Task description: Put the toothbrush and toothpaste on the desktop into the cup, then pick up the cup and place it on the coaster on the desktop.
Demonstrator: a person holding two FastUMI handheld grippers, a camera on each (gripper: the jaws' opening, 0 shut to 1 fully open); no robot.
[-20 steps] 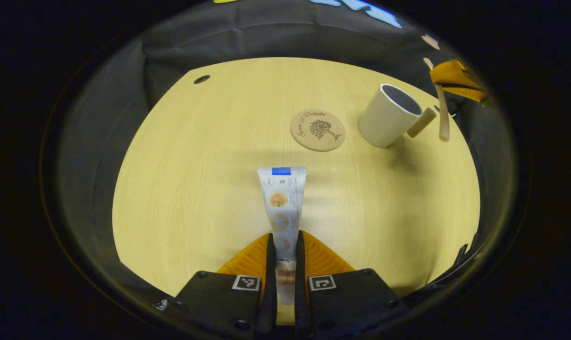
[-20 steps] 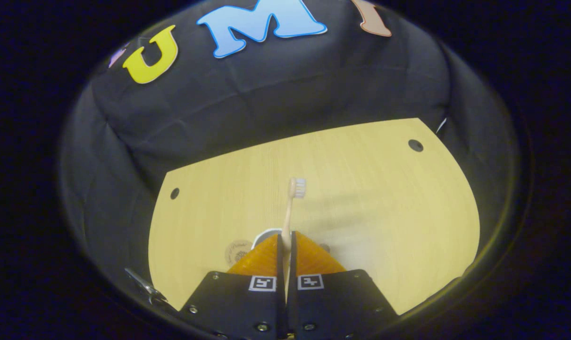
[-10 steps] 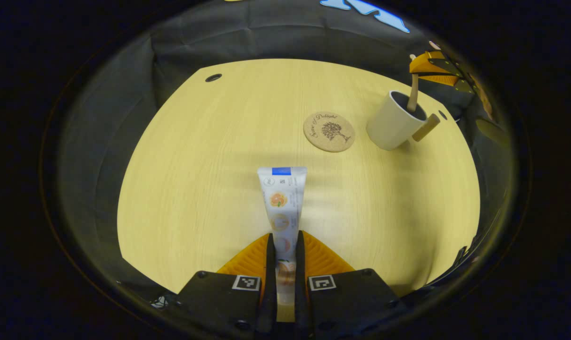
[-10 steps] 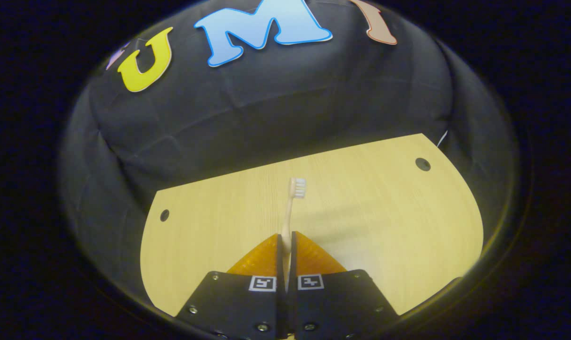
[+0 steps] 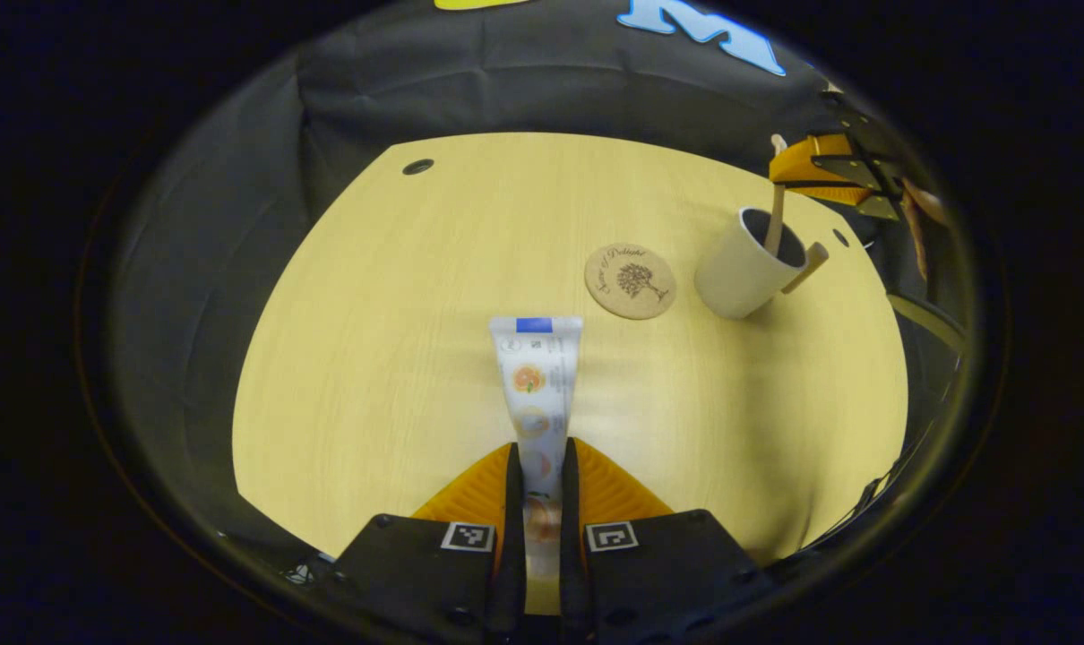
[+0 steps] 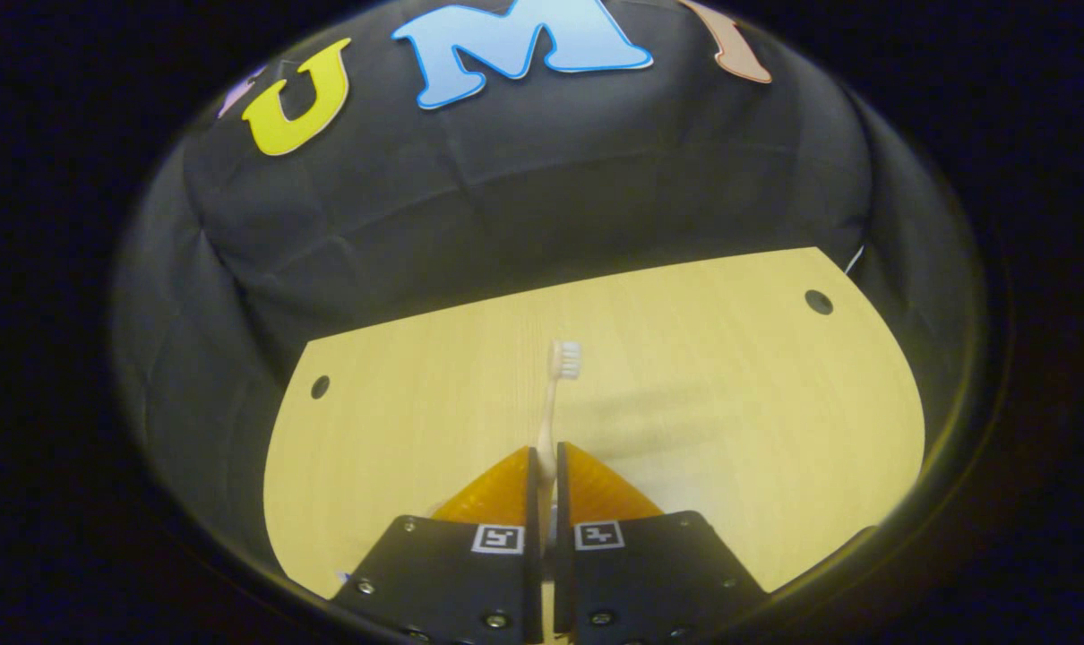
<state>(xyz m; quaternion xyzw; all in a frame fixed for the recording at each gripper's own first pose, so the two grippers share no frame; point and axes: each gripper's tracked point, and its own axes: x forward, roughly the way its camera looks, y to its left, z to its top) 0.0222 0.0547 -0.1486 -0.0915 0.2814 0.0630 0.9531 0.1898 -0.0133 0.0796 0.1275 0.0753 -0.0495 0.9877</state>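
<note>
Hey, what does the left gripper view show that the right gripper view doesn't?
Left gripper view: the left gripper shut on the toothpaste, the coaster, and the cup with the toothbrush handle dipping inside.
Right gripper view: the toothbrush bristle head, pinched by the right gripper.
Both: the desktop and the booth wall.
</note>
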